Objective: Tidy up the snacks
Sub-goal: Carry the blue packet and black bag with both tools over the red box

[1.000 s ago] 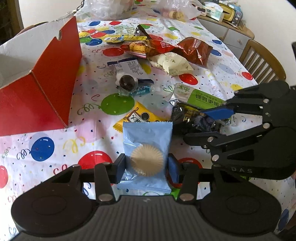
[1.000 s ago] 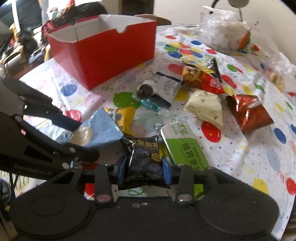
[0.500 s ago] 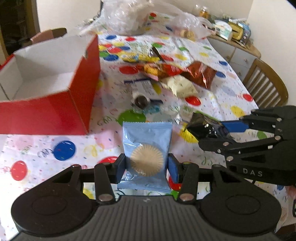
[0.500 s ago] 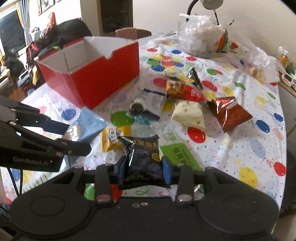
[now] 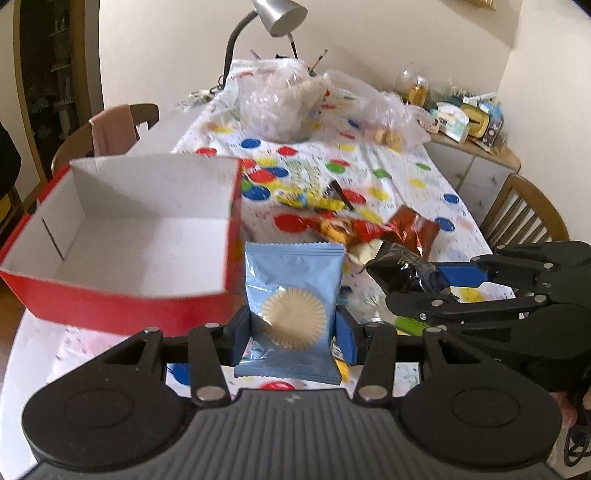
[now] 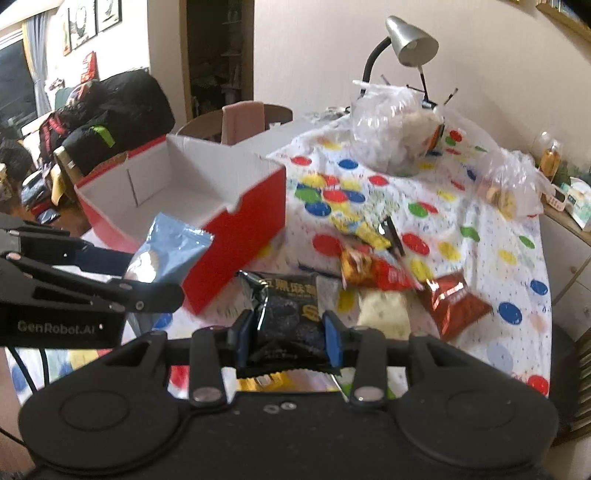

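Observation:
My left gripper is shut on a light blue packet with a round biscuit, held upright above the table. The same blue packet shows at the left of the right wrist view. My right gripper is shut on a black snack packet, also lifted; that black packet shows at the right of the left wrist view. An open red box with a white inside stands at the left; this red box holds nothing visible. Red, brown, yellow and cream snack packets lie on the tablecloth beyond.
The table carries a balloon-print cloth. Clear plastic bags and a grey desk lamp stand at the far end. Wooden chairs flank the table, and a sideboard with small items is at the right.
Both grippers have risen with their packets and tilted up. The box's white inside, the lamp and the far wall have come into view. Both grips are unchanged.

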{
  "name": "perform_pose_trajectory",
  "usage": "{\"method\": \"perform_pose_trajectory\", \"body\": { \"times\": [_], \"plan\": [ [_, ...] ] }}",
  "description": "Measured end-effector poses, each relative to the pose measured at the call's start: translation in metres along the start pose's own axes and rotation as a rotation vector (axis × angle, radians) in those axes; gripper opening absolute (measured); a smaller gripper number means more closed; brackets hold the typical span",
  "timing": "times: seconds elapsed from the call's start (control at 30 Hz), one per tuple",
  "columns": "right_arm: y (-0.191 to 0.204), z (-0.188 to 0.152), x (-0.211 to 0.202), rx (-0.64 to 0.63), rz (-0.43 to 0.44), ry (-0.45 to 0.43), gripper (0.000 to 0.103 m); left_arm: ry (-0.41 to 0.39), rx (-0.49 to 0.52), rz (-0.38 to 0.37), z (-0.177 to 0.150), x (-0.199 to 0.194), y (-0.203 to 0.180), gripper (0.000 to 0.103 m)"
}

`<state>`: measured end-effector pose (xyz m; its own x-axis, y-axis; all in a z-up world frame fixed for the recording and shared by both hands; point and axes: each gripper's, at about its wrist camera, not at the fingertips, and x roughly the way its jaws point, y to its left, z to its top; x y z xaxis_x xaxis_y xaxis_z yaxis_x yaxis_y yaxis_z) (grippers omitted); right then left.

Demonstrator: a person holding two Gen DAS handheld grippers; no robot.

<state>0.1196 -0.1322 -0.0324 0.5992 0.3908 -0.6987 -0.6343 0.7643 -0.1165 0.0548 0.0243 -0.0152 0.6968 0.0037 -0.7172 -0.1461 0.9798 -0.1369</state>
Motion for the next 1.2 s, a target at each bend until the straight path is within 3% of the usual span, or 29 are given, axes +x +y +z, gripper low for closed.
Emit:
{"method": "perform_pose_trajectory", "body": {
  "times": [0.5, 0.83, 1.2],
  "plan": [
    [0.078, 0.079, 0.050, 0.092, -0.056, -0.011, 0.038, -0.020, 0.009, 0.042, 0.056, -0.008, 0.121, 0.047],
    [0.103, 0.111, 0.118, 0.111, -0.084, 0.088, 0.038, 0.067, -0.003, 0.060, 0.079, 0.033, 0.191, 0.047],
    [0.120, 0.113, 0.177, 0.108, -0.061, 0.224, 0.038, 0.197, 0.010, 0.078, 0.082, 0.084, 0.228, 0.047]
  ]
}}
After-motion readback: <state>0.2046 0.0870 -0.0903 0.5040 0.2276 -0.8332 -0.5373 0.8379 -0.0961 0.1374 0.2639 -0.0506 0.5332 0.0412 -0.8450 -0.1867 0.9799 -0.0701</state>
